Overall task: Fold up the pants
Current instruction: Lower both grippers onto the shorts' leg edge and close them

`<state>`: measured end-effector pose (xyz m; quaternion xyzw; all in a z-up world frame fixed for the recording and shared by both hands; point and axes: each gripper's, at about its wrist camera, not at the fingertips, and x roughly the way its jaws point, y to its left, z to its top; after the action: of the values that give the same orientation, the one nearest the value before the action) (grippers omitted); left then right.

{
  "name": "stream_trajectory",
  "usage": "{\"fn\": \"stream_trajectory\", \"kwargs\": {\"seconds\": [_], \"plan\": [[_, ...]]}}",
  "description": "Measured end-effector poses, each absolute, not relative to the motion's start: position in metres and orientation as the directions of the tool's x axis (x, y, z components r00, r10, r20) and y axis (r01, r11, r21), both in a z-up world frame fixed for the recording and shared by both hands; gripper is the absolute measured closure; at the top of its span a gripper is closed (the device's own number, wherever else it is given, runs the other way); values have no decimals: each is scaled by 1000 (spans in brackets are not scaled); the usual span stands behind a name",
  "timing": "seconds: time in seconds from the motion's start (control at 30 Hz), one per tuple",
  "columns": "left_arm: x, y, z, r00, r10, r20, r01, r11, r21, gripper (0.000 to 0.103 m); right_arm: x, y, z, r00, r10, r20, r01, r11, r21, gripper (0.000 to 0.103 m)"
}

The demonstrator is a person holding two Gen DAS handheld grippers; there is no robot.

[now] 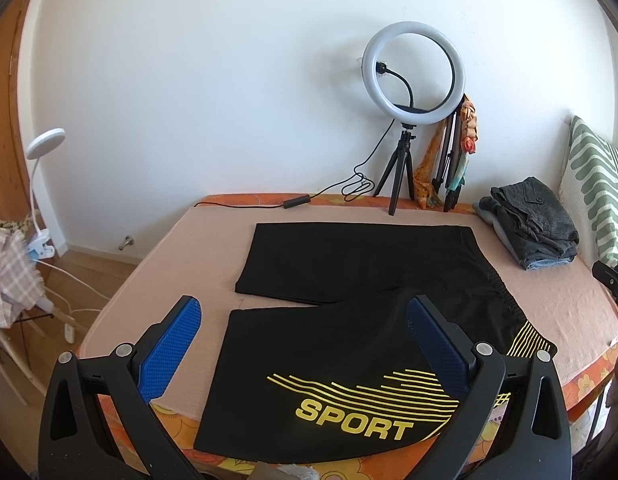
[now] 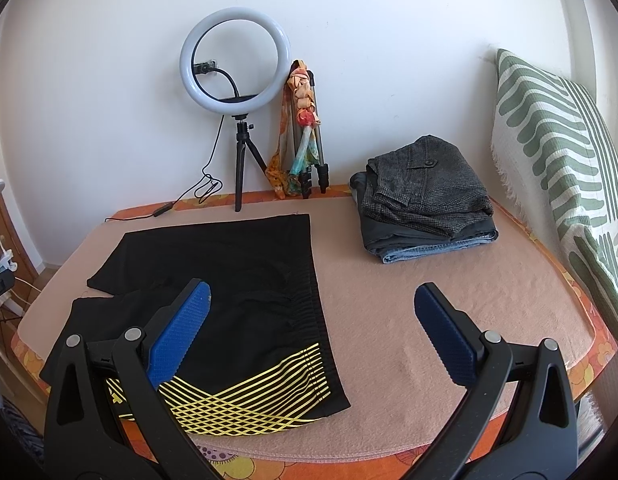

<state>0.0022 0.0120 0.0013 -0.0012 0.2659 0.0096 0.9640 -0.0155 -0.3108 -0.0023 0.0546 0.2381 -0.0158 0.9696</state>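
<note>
Black sport pants (image 1: 349, 264) with yellow stripes and the word SPORT lie spread flat on a pink blanket (image 1: 181, 256), legs to the left, waistband to the right. They also show in the right wrist view (image 2: 237, 264). My left gripper (image 1: 305, 320) is open and empty, hovering above the near leg. My right gripper (image 2: 313, 304) is open and empty, hovering above the waistband end (image 2: 321, 344), its left finger over the pants and its right finger over the bare blanket (image 2: 409, 280).
A stack of folded clothes (image 2: 425, 200) sits at the back right. A ring light on a tripod (image 2: 235, 60) and a folded tripod with a scarf (image 2: 305, 128) stand against the wall. A striped pillow (image 2: 557, 152) leans at right. A clip lamp (image 1: 45, 144) is at left.
</note>
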Motion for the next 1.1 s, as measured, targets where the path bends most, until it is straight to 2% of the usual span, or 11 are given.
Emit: {"fn": "stream_trajectory", "kwargs": {"seconds": [0.23, 0.37, 0.47, 0.57, 0.63, 0.83, 0.93, 1.1], "plan": [[6, 30, -6, 842, 15, -539, 0, 1000, 28, 1, -12, -301, -9, 872, 65, -485, -32, 997, 75, 0], [7, 45, -16, 832, -73, -550, 68, 997, -30, 1, -10, -299, -18, 847, 132, -516, -102, 991, 85, 0], [9, 48, -25, 808, -85, -583, 98, 995, -9, 5, -7, -297, -24, 824, 184, -536, -164, 983, 85, 0], [9, 46, -37, 787, -78, -612, 149, 987, 66, 13, -5, -296, -34, 799, 239, -552, -225, 970, 94, 0], [11, 48, -45, 764, -90, -639, 184, 979, 82, 25, -5, -293, -41, 779, 265, -568, -261, 961, 89, 0], [17, 59, -68, 669, -209, -713, 277, 961, -21, 54, -7, -275, -57, 722, 299, -624, -387, 922, -6, 0], [17, 58, -79, 624, -240, -744, 320, 947, -38, 67, -6, -265, -70, 668, 311, -676, -447, 894, -30, 7], [12, 54, -93, 575, -257, -777, 387, 922, -18, 68, -4, -252, -95, 579, 302, -757, -523, 850, -61, 19]]}}
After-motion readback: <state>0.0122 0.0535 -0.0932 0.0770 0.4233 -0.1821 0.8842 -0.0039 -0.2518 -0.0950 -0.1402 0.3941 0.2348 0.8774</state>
